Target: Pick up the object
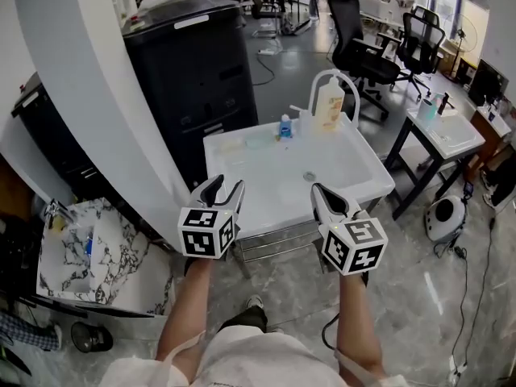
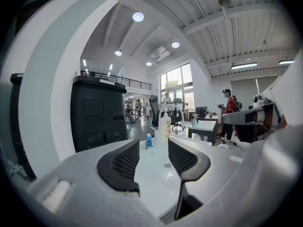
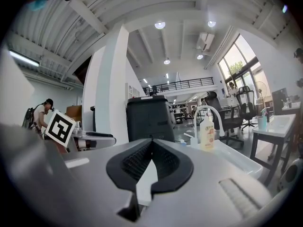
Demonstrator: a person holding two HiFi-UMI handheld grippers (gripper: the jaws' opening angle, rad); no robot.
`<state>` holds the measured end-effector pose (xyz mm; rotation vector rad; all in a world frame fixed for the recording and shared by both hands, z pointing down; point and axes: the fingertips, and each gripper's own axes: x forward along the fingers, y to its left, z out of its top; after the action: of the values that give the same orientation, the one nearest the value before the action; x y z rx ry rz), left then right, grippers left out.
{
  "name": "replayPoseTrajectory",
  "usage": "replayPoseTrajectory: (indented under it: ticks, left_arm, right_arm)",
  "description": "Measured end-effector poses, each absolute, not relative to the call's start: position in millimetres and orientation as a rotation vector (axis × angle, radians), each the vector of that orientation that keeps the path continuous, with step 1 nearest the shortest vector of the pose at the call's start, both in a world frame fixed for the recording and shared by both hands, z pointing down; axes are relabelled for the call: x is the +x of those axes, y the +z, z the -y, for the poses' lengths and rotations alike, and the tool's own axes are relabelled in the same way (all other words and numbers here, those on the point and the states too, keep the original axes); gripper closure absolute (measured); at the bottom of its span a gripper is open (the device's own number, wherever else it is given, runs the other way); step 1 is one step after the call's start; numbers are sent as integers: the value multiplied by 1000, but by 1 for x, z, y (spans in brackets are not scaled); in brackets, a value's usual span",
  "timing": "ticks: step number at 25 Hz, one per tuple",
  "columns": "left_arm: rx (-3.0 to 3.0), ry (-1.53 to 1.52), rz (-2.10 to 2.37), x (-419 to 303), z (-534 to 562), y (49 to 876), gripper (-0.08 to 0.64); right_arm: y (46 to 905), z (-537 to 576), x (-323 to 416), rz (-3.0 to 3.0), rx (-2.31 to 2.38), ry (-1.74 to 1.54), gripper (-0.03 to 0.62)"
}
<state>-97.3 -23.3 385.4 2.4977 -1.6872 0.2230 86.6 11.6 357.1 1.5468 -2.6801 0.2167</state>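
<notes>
**Pick-up hadn't really kicked off yet**

Both grippers hung over the near edge of the white counter (image 1: pixel 242 196), low in the middle of the head view. The left gripper (image 1: pixel 226 188) had its fingers (image 2: pixel 124 162) spread wide with nothing between them. Only bare counter and the drain (image 1: pixel 309 176) showed through the gap. The right gripper (image 1: pixel 318 190) had its fingers (image 3: pixel 137 162) pressed together on nothing at all.

The task doesn't say which object. My guess was the small blue bottle (image 1: pixel 285 126), upright at the far edge of the counter, upper middle of the head view. It stood just beside the taller pump bottle (image 1: pixel 329 107). Both were untouched and well apart from either gripper.

So nothing was done. The reach across, the grasp and the lift were all left. The left one looked readier for it, I'd say.
</notes>
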Motion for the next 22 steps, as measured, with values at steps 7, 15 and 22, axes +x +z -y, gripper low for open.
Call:
replayPoseTrajectory:
  ticks: [7,15,22]
  left_arm:
    - [2489,210,1687,-89,57,395,365]
    - [2471,204,1686,-89,125,402,365]
    - [2434,186,1701,-108,191,405,365]
  right_arm:
    - [367,24,91,2675,1524,216,588]
    - [372,97,90,2667,1496,227,588]
    - [370,168,73,2657,1447,222,588]
